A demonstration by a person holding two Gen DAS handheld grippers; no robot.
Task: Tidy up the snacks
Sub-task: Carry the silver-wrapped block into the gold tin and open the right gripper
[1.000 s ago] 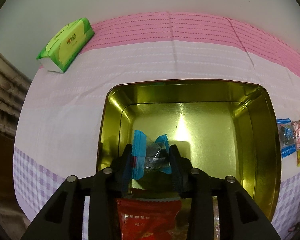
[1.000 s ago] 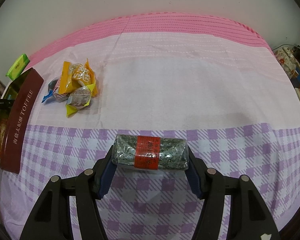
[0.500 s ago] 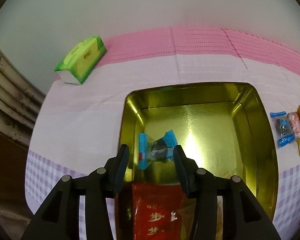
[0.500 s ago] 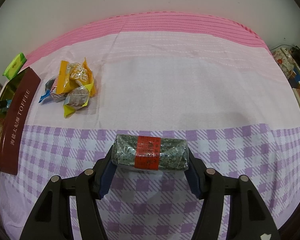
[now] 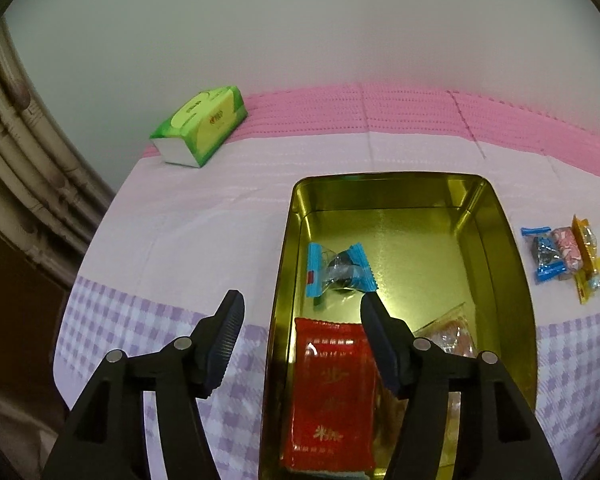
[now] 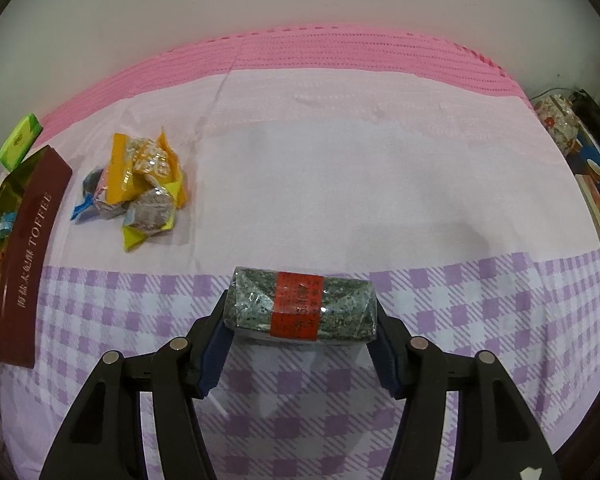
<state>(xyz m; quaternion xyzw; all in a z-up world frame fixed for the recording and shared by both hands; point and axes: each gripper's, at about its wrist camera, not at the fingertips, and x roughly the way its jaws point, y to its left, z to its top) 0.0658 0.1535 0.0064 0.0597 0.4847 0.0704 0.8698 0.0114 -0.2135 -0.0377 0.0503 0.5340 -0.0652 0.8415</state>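
Note:
An open gold tin (image 5: 496,216) lies on the cloth; in the right wrist view its maroon TOFFEE side (image 6: 30,248) shows at far left. Inside it lie a blue-wrapped candy (image 5: 338,270), a red packet (image 5: 328,396) and a clear-wrapped snack (image 5: 448,334). My left gripper (image 5: 302,306) is open and empty, raised above the tin's near left rim. My right gripper (image 6: 302,312) is shut on a grey-green speckled snack bar with a red band (image 6: 302,306), held above the checked cloth. A pile of wrapped candies (image 6: 140,184) lies right of the tin, also in the left wrist view (image 5: 564,252).
A green tissue pack (image 5: 200,130) lies at the back left near the wall, also in the right wrist view (image 6: 18,140). Bamboo-like furniture (image 5: 24,152) stands off the table's left edge. Boxes and a floral object (image 6: 560,124) sit beyond the right edge.
My left gripper opened, let the blue-wrapped candy fall into the tin, then drew back and up. My right gripper still holds the snack bar, shifted slightly.

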